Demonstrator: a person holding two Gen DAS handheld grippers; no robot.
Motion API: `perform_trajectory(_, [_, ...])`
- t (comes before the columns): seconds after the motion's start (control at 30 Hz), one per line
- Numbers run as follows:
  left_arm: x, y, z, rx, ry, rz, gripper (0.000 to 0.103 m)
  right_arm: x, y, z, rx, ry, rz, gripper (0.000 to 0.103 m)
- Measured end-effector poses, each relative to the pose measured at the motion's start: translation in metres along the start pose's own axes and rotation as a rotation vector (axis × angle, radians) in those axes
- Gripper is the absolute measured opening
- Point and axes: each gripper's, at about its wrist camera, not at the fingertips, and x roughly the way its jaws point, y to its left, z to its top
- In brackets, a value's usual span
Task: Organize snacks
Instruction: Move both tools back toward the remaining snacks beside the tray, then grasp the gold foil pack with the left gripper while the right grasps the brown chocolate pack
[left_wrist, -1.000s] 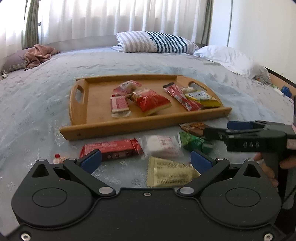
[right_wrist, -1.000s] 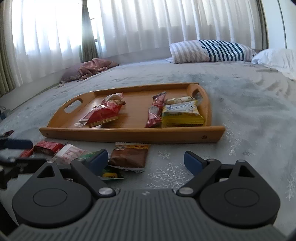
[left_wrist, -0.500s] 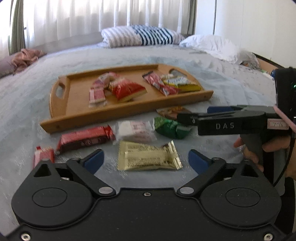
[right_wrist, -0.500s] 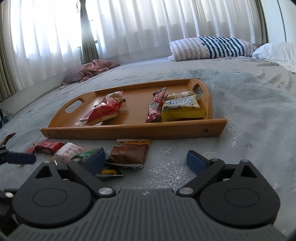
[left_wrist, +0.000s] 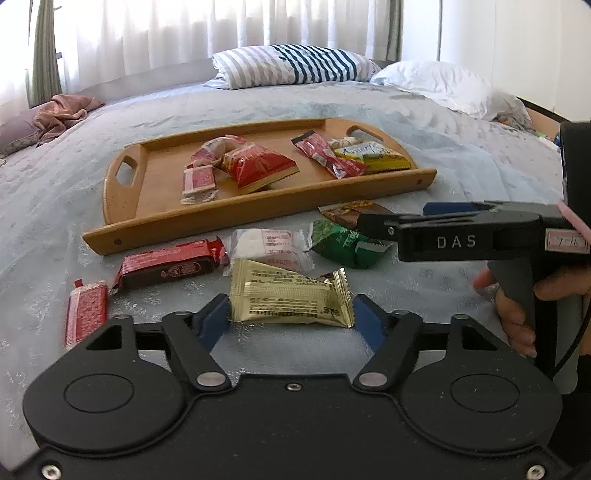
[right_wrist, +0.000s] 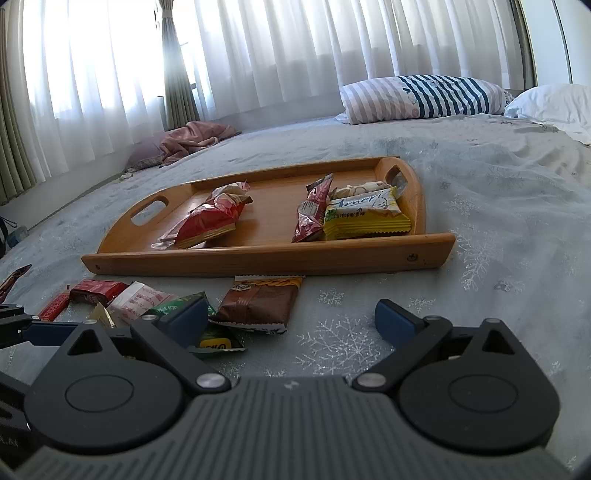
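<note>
A gold snack packet (left_wrist: 291, 295) lies flat on the bedspread, right between the blue pads of my left gripper (left_wrist: 288, 319). Its jaws are closing on the packet's two short ends, and the packet looks undeformed. Beyond it lie a red bar (left_wrist: 166, 264), a white packet (left_wrist: 269, 247), a green packet (left_wrist: 343, 242) and a small red packet (left_wrist: 86, 312). My right gripper (right_wrist: 290, 314) stands open just short of a brown packet (right_wrist: 258, 302), with nothing between its pads. The wooden tray (left_wrist: 258, 218) behind holds several snacks.
A striped pillow (left_wrist: 295, 68) and a white pillow (left_wrist: 443, 88) lie at the head of the bed. A pink cloth (left_wrist: 62, 112) is bunched at the far left. A hand (left_wrist: 517, 314) holds the right gripper's handle at the right edge.
My left gripper has come down over the gold packet and its jaws have narrowed around it. The right gripper has stayed in place, open.
</note>
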Motion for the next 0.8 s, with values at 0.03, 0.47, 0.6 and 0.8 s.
perform_trajectory(0.03, [0.000, 0.001, 0.000, -0.007, 0.000, 0.003, 0.067, 0.000, 0.000, 0.000, 0.000, 0.000, 0.001, 0.102])
perform_trajectory(0.47, [-0.005, 0.011, 0.004, -0.053, 0.008, 0.039, 0.053, 0.000, -0.001, -0.001, 0.002, -0.004, 0.005, 0.102])
perform_trajectory(0.6, [-0.009, 0.012, 0.004, -0.059, 0.003, 0.042, 0.053, -0.001, -0.001, -0.001, 0.003, -0.008, 0.003, 0.102])
perform_trajectory(0.8, [-0.012, 0.017, 0.009, -0.073, -0.011, 0.063, 0.053, -0.003, 0.005, -0.002, -0.024, -0.019, -0.016, 0.098])
